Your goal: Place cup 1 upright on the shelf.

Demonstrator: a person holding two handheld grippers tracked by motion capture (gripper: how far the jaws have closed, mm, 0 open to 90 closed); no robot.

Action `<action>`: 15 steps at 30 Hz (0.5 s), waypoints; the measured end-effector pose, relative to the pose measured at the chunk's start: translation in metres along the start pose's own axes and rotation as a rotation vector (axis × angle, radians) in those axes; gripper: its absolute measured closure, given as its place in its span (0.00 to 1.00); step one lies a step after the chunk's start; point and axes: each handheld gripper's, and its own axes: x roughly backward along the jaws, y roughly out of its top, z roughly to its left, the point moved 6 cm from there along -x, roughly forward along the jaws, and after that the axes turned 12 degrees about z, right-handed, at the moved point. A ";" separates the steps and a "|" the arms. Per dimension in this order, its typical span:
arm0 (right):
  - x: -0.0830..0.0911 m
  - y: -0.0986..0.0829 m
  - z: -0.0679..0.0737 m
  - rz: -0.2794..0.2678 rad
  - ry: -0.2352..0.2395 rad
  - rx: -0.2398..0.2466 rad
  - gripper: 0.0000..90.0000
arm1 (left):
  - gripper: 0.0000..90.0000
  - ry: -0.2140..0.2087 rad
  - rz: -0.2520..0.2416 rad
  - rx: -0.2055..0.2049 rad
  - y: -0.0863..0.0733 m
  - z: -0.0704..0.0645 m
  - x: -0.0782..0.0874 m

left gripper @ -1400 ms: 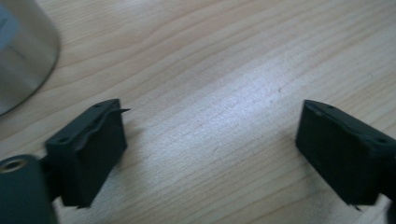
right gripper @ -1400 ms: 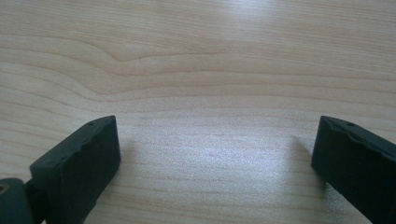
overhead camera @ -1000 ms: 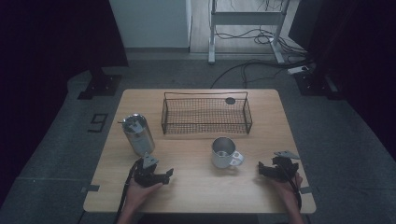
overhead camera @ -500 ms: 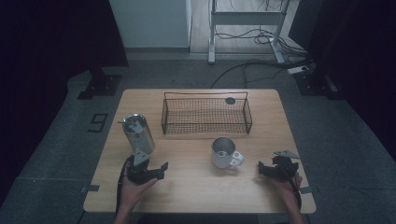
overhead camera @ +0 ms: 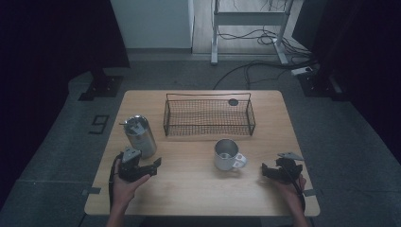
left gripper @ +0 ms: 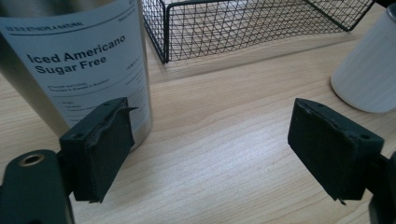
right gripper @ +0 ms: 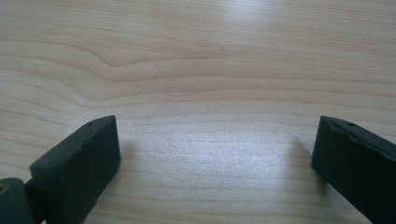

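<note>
At lower left of the high view, the left gripper (overhead camera: 142, 166) (fingers spread, empty) sits just below the upright steel can (overhead camera: 140, 135); the right gripper (overhead camera: 279, 171) is far off.

Steel cans: one (overhead camera: 140, 135), standing at centre left of the high view, with a printed label facing the left gripper view.
Mugs: one (overhead camera: 227, 154), pale with a handle, just right of centre in the high view.
Wire baskets: one (overhead camera: 208, 115), black mesh, in the middle of the high view.
Small dark discs: one (overhead camera: 233, 101), at the basket's upper right corner in the high view.
Grippers: two, the left gripper (overhead camera: 150, 167) at lower left and the right gripper (overhead camera: 267, 171) at lower right.
Hands: two, one behind each gripper.
Desks: one (overhead camera: 198, 198), light wood.
</note>
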 end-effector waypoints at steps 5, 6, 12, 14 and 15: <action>0.000 0.000 0.000 0.000 -0.001 0.001 0.01 | 0.16 0.003 -0.003 0.008 0.002 0.005 0.003; 0.000 0.000 0.000 0.000 -0.001 0.001 0.01 | 0.16 0.002 -0.004 0.010 0.002 0.007 0.003; 0.000 0.000 0.000 0.000 -0.001 0.002 0.01 | 0.15 -0.001 -0.010 0.014 0.004 0.017 0.005; 0.000 0.000 0.000 -0.001 -0.002 0.002 0.01 | 0.14 -0.005 -0.007 0.017 0.004 0.021 0.004; 0.000 0.000 0.000 0.000 -0.001 0.001 0.01 | 0.14 -0.006 -0.006 0.017 0.004 0.022 0.004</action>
